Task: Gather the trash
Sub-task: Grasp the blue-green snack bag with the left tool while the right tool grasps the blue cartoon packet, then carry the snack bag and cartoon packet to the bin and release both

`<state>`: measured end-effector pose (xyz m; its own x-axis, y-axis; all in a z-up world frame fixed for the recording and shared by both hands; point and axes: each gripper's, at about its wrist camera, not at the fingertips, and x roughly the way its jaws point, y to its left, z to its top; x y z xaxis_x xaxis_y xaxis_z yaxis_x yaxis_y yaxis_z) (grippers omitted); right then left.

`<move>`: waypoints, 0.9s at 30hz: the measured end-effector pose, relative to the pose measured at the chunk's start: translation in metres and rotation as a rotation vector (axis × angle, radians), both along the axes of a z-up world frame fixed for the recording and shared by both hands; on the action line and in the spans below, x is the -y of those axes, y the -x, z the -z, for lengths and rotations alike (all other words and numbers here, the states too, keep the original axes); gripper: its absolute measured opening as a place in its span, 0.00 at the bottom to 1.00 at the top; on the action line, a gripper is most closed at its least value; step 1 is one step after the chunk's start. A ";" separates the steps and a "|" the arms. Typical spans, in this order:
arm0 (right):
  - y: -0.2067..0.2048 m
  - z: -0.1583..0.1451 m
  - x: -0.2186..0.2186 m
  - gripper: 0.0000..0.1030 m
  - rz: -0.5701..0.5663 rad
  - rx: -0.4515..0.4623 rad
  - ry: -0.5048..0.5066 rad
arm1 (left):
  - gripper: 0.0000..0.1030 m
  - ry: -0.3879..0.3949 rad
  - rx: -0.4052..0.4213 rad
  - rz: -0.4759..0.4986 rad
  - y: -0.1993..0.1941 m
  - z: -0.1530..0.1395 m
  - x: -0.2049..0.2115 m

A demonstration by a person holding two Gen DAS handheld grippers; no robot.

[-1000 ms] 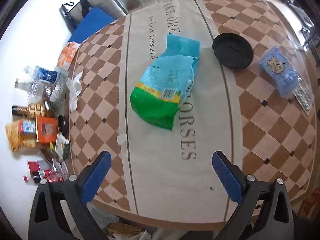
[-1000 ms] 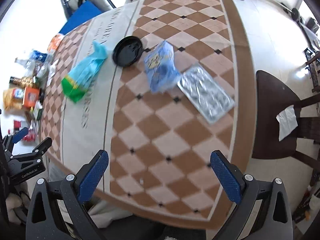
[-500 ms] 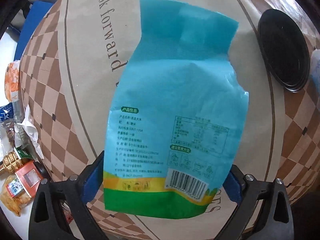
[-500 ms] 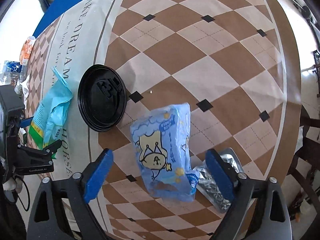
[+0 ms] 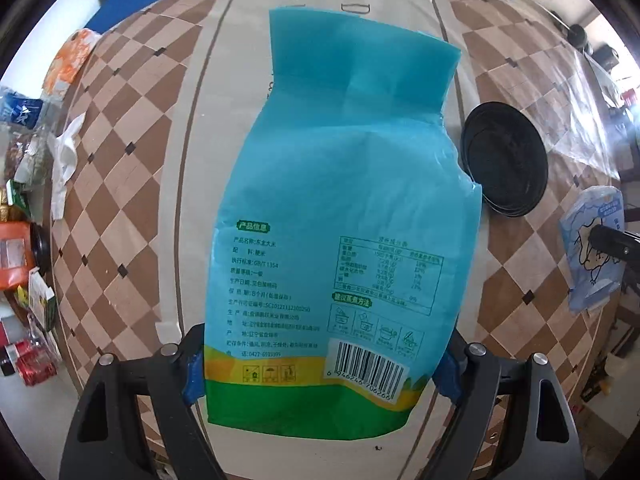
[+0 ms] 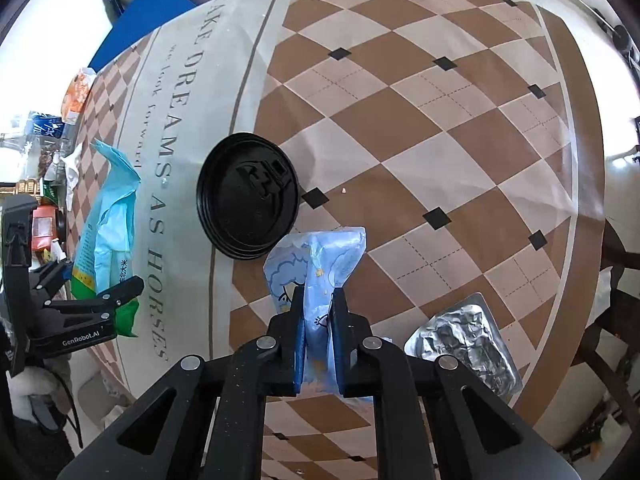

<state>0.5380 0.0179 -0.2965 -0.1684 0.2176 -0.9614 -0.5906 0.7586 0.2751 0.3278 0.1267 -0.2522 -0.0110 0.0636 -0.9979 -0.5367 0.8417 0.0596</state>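
Observation:
A turquoise and green rice bag [image 5: 340, 216] lies on the checkered tablecloth [image 5: 120, 208]; it also shows in the right wrist view [image 6: 108, 240]. My left gripper [image 5: 320, 360] is open, its blue pads at either side of the bag's green bottom end. My right gripper [image 6: 318, 320] is shut on a light blue cartoon wrapper [image 6: 320, 256], also seen in the left wrist view [image 5: 592, 256]. A black plastic lid [image 6: 248, 216] lies between bag and wrapper. A crumpled foil blister pack [image 6: 464, 344] lies right of the right gripper.
Packets, bottles and boxes [image 5: 28, 240] crowd the floor past the table's left edge. A crumpled white tissue [image 5: 64, 160] lies near that edge. A blue mat [image 6: 144, 20] lies beyond the far edge. A dark chair [image 6: 616, 280] stands at the right.
My right gripper has closed on the blue wrapper. My left gripper has settled lower around the rice bag's bottom end, jaws still apart.

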 end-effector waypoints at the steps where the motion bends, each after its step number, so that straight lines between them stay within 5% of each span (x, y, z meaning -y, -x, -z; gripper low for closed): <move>1: 0.004 -0.005 0.002 0.11 0.000 0.006 -0.010 | 0.82 -0.013 0.019 -0.014 0.007 -0.008 0.009; 14: 0.124 -0.070 0.080 0.10 -0.069 0.039 -0.124 | 0.82 -0.098 0.202 -0.203 0.155 -0.071 0.126; 27: 0.306 -0.075 0.207 0.10 -0.120 0.018 -0.157 | 0.82 -0.021 0.227 -0.272 0.303 -0.044 0.201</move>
<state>0.2324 -0.1890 -0.2214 -0.1850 0.3448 -0.9203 -0.6798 0.6313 0.3732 0.0251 -0.0743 -0.2078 0.1915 0.1099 -0.9753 -0.7427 0.6659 -0.0708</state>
